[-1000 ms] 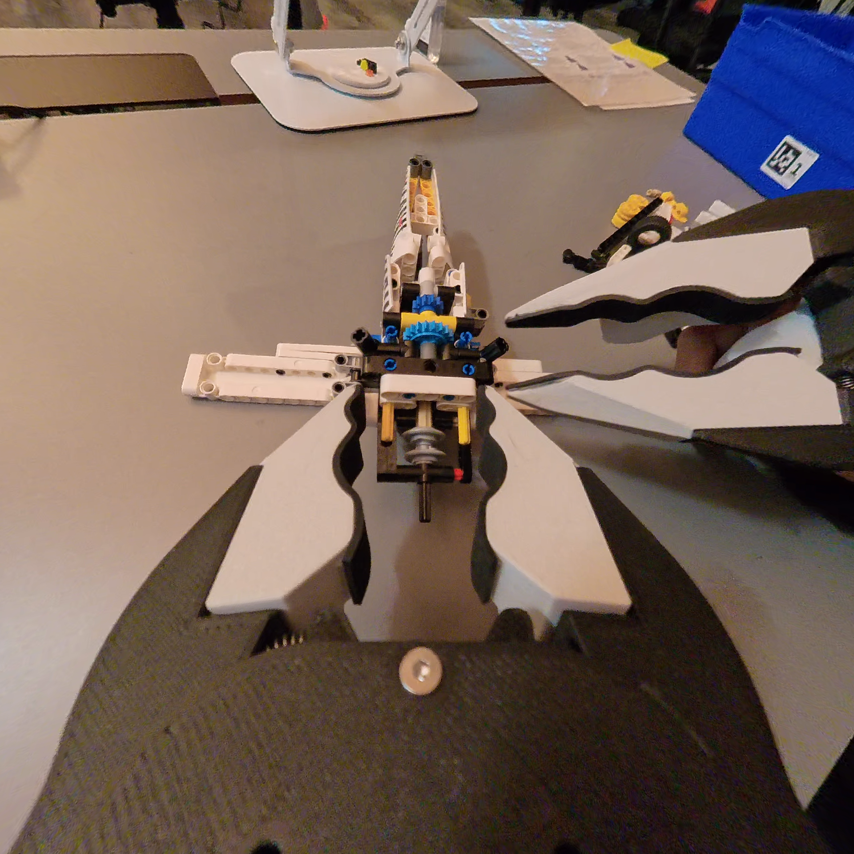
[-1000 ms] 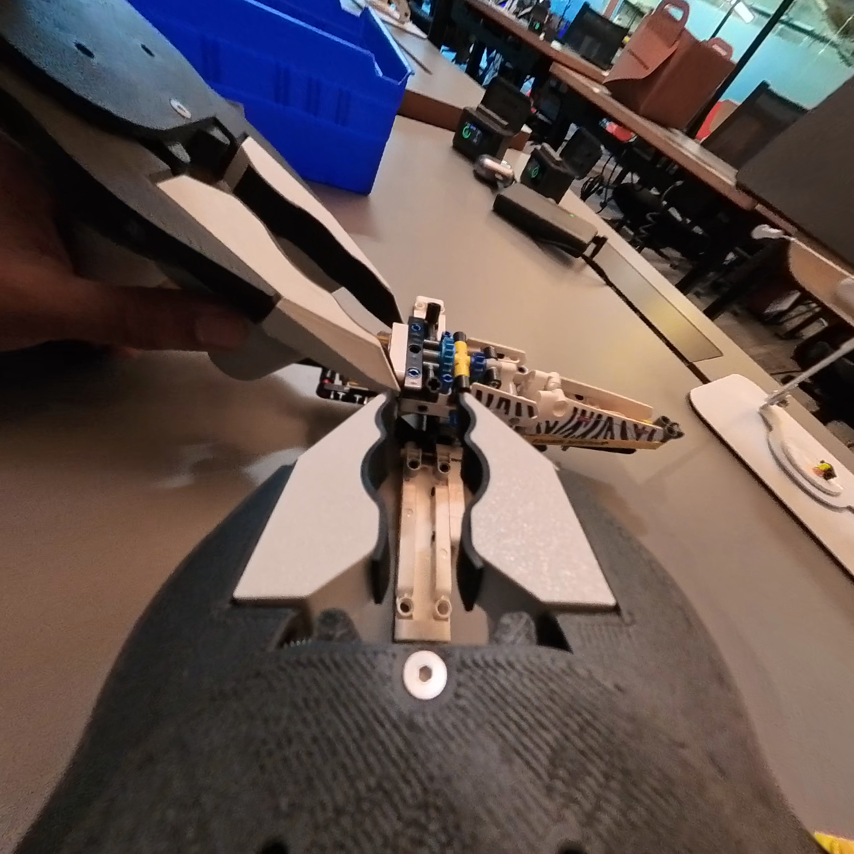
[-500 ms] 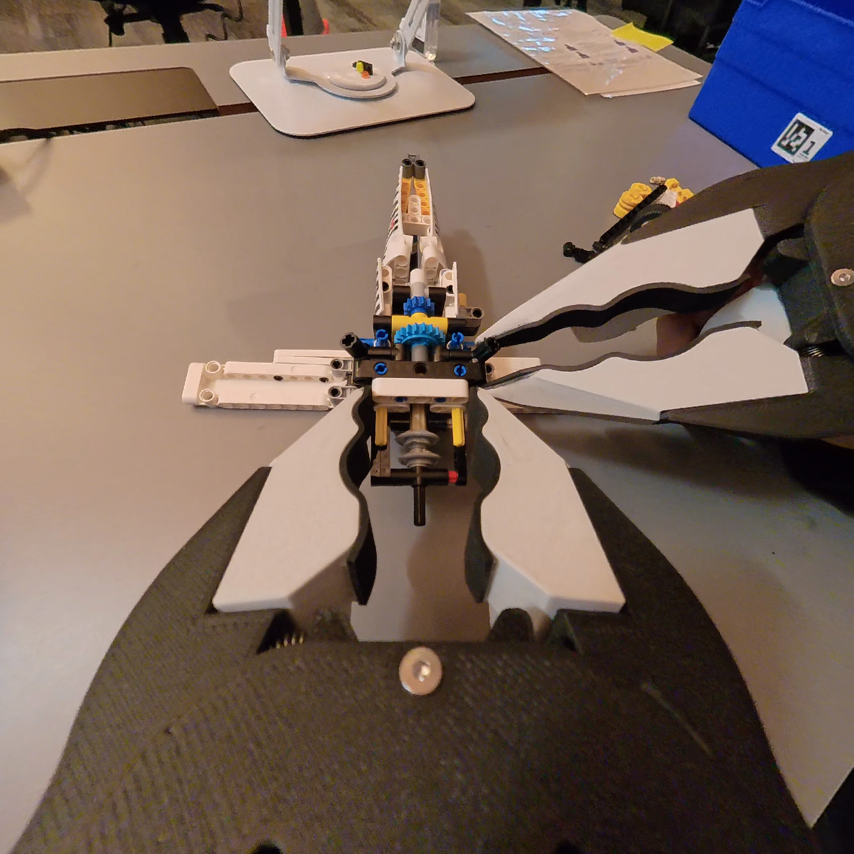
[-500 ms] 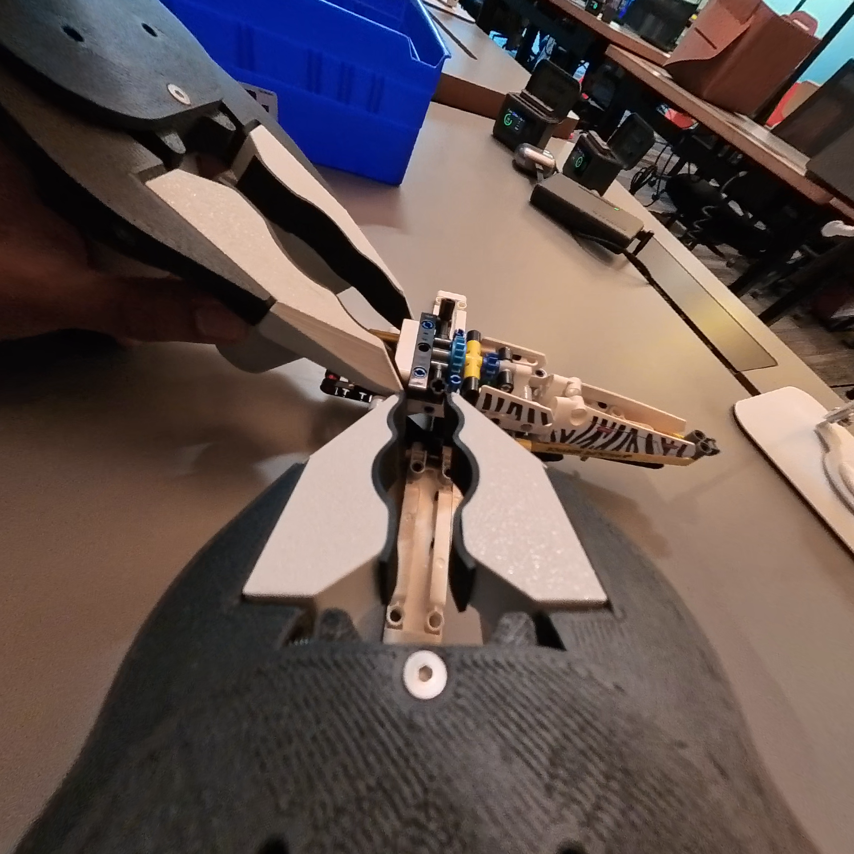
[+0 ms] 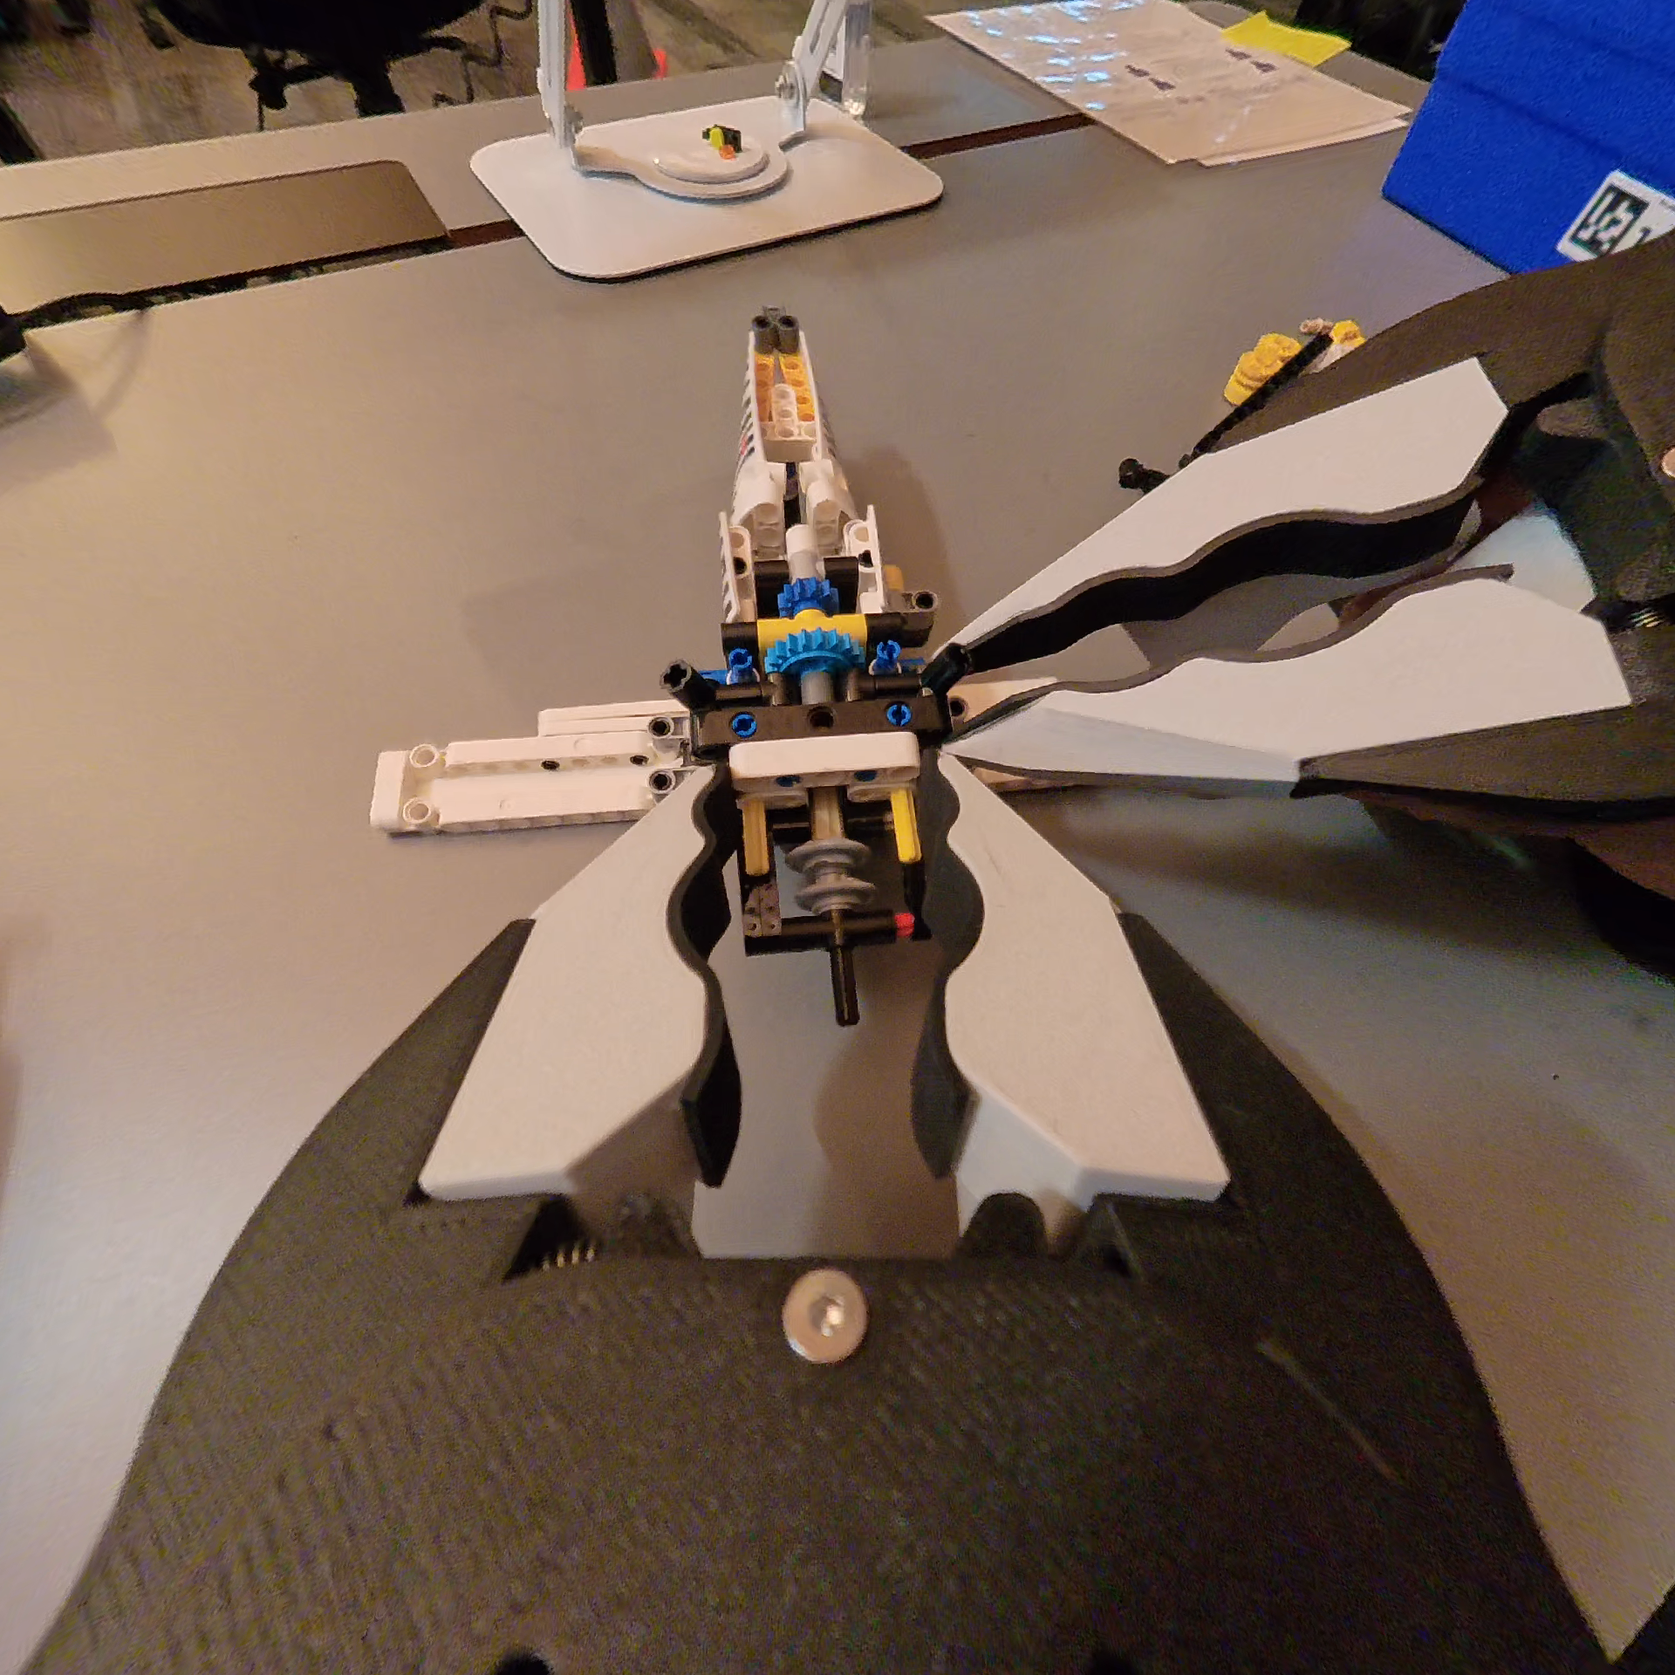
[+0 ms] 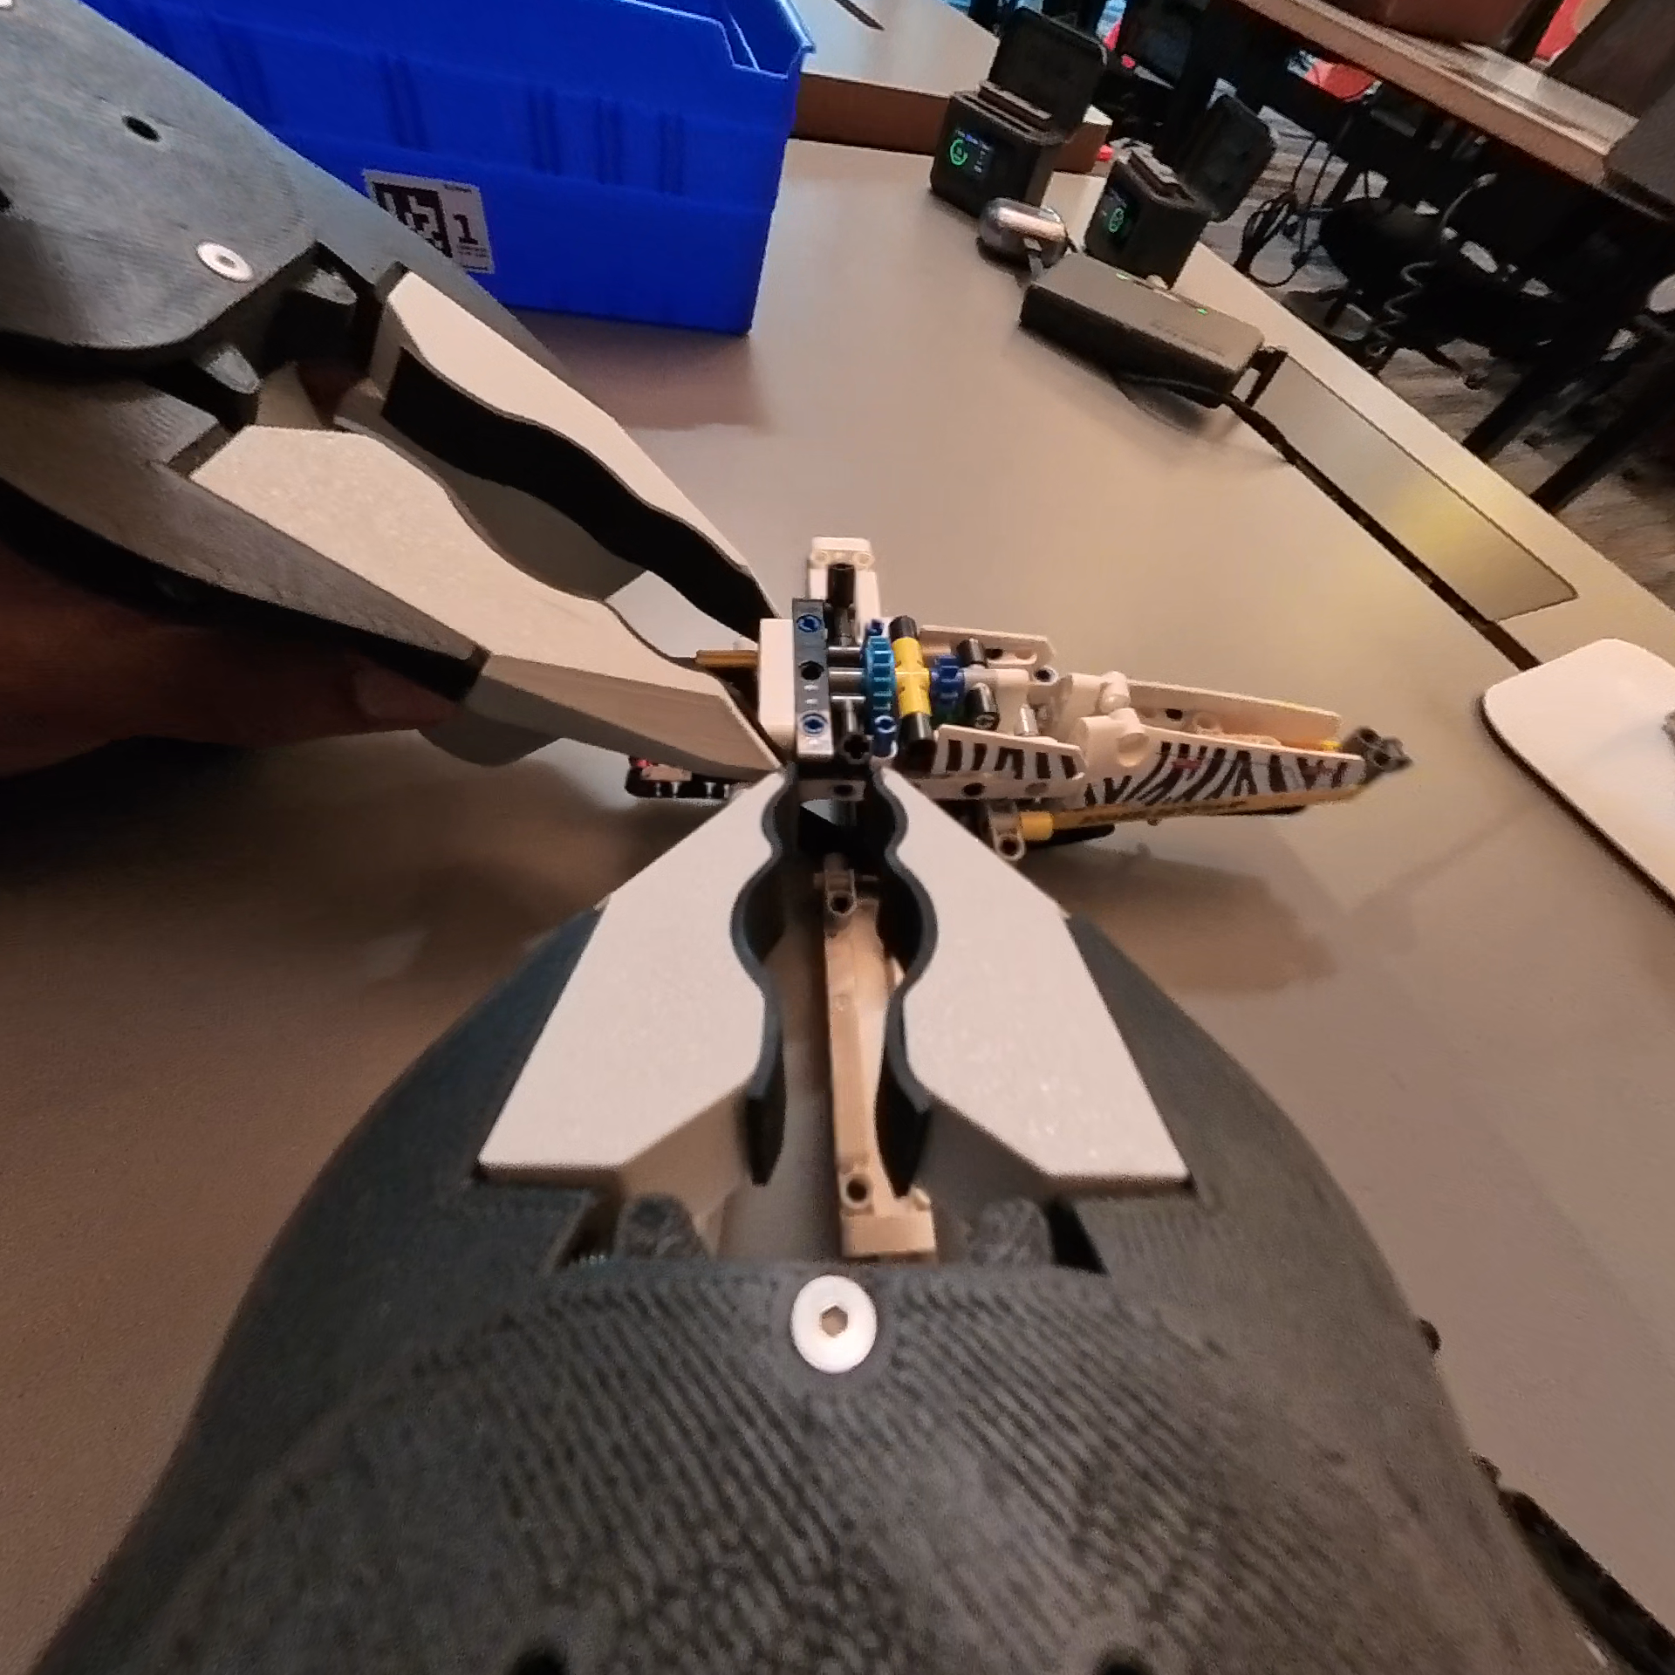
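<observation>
Grey tabletop in a cluttered workshop, with a blue bin, a white stand base, printed sheets and black chargers at its far edges, carries a toy-brick model shaped like a small aircraft with a zebra-striped tail boom. Straight ahead of the left gripper, the model's black rear frame with its grey pulleys sits between the fingers, which close on its two sides at a moderate width; the model is gripped there while its boom points away along the table. From the right, the right gripper comes in across the left gripper's tips, its fingers drawn narrow around the inner end of the white wing, which runs back between them toward the camera. Its tips meet the model's black cross beam just beside a black angled connector. A matching white wing lies flat on the opposite side, joined to the model's body. Loose yellow and black parts rest beyond the right gripper, near the bin. As the pictures stand, the body, blue gears and far wing look assembled; whether the near wing is fully seated against the beam cannot be told, since the joint is hidden behind the fingertips.
</observation>
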{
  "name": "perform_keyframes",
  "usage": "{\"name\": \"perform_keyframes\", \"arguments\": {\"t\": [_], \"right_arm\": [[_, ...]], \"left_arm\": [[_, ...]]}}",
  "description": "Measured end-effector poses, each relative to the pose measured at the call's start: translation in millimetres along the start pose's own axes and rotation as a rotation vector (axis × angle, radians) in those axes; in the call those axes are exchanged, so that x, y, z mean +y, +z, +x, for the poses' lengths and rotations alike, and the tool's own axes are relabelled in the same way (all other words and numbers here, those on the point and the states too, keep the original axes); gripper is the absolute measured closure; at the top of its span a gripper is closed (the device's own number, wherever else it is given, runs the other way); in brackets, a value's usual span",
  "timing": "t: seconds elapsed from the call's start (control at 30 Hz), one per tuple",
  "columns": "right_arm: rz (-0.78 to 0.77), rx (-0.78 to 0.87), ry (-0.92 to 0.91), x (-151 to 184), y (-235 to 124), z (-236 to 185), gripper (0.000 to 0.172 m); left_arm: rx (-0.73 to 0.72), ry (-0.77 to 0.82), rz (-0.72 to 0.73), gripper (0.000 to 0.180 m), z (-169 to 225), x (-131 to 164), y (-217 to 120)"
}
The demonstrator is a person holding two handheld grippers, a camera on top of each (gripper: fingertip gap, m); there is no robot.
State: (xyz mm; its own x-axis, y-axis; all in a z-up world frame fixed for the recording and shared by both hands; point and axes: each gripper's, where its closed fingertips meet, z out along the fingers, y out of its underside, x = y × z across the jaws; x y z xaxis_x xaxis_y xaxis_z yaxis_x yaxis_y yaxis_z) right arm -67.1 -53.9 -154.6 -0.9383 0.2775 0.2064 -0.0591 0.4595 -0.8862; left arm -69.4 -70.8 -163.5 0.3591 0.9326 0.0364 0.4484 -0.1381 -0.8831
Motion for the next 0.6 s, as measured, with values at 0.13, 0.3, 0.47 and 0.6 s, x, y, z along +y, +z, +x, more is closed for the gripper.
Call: {"name": "perform_keyframes", "arguments": {"t": [0.13, 0.3, 0.47, 0.6], "right_arm": [[-0.039, 0.211, -0.048, 10.2, -11.9, 39.3, 0.172], [0.033, 0.079, 0.087, 6.2, -14.3, 27.1, 0.172], [0.039, 0.082, 0.036, 2.7, -12.6, 28.7, 0.172], [0.026, 0.028, 0.079, 6.5, -5.4, 25.3, 0.162]], "left_arm": [[0.024, 0.028, 0.094, 0.18, 5.7, -9.5, -13.3], [0.105, -0.057, 0.119, 0.18, 9.8, -10.2, -19.3], [0.112, -0.083, 0.163, 0.18, 5.3, -15.3, -23.6], [-0.068, -0.025, 0.189, 0.159, -25.2, -18.7, -30.9]]}}
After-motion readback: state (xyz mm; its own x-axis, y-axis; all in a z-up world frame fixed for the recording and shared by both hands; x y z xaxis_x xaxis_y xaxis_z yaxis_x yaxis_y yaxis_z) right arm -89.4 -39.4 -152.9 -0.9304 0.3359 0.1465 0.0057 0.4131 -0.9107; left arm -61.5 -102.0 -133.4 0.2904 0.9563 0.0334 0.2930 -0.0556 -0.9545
